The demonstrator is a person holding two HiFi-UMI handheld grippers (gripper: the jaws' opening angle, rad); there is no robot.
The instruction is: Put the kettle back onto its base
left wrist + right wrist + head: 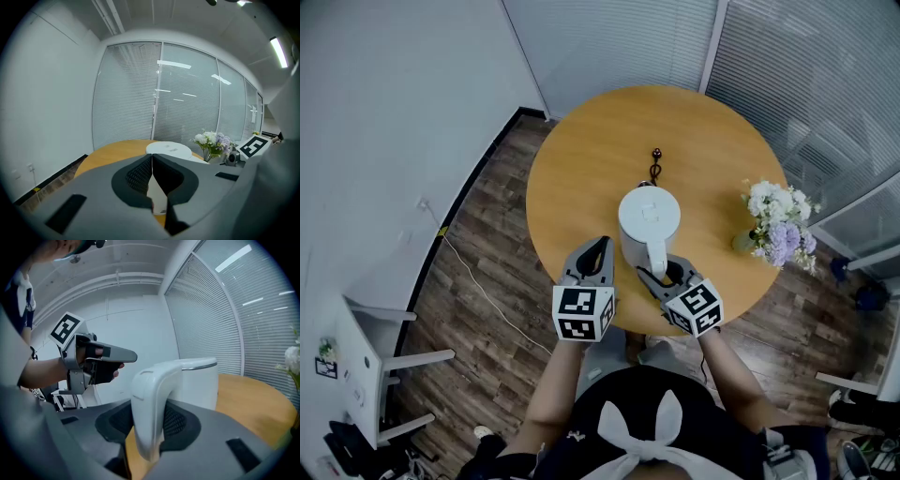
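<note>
Currently the kettle (649, 217) stands upright on the table (572, 159), with its handle (149, 413) clamped in the right gripper (672, 274). The left gripper (597, 246) is closed on nothing just beside it. No base can be made out; it may lie underneath. A firm grip is called for, and the kettle should be lowered level and released only once seated.
</note>
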